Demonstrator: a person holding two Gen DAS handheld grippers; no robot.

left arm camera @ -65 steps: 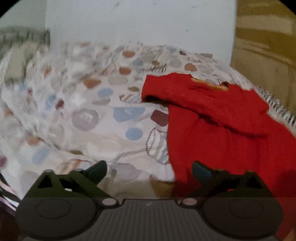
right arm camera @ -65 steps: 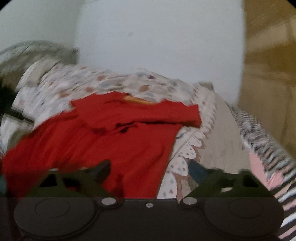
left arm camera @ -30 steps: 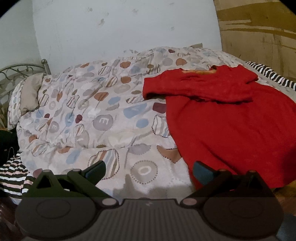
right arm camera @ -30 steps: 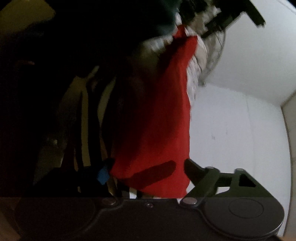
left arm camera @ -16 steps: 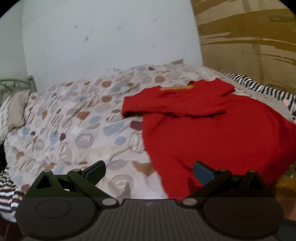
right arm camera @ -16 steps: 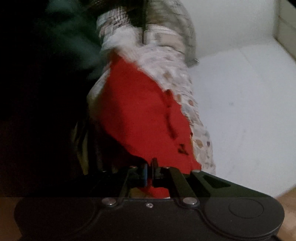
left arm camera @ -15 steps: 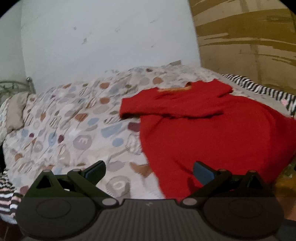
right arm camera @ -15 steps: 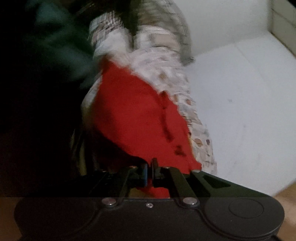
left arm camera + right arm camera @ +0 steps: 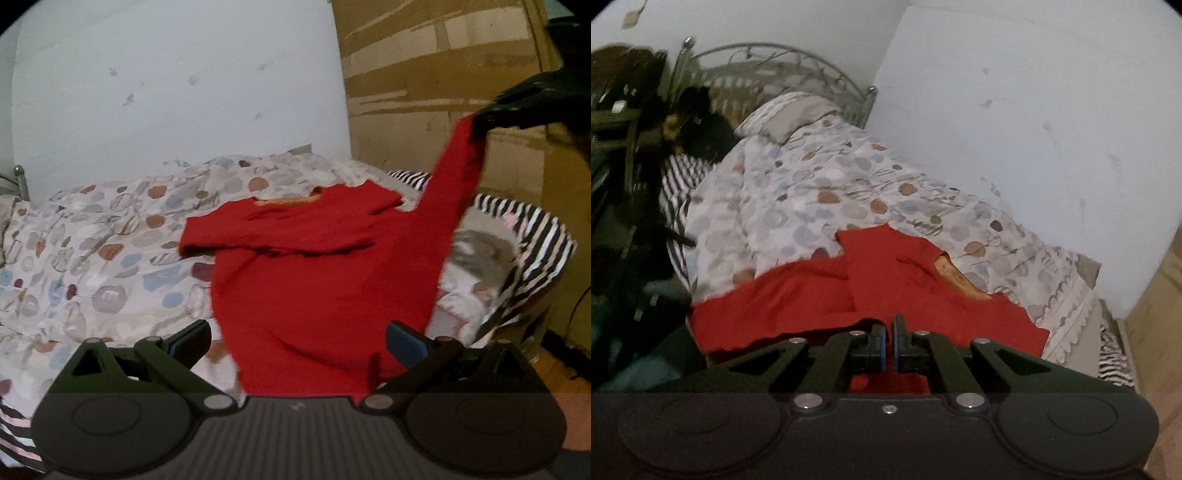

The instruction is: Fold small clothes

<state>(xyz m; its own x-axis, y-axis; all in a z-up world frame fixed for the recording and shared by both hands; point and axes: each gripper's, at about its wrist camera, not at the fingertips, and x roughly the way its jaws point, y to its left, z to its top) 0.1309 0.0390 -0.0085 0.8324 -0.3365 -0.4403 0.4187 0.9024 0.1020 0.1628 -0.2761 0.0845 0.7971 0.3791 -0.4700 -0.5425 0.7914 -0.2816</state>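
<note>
The soft red knit shirt (image 9: 317, 280) sprawled mid-frame on the spotted-quilt bed (image 9: 103, 236) looks light and floppy, right tool (image 9: 886, 341) pinching its hem corner, left tool (image 9: 297, 338) spread, so grab the other hem corner.

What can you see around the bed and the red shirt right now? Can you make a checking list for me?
Surface: bed with a spotted quilt, rumpled.
Job's things: red shirt lying on the quilt, sleeves folded across its chest, one bottom corner lifted high at the right.
Clutter: striped cloth and a pillow at opposite ends of the bed.
Grippers: left claw open, holding nothing, near the shirt's hem; right claw shut on the shirt's corner.
Cables: a thin dark line near the floor at the right, too unclear to name.
Surroundings: white wall, brown panel, metal bed frame.
</note>
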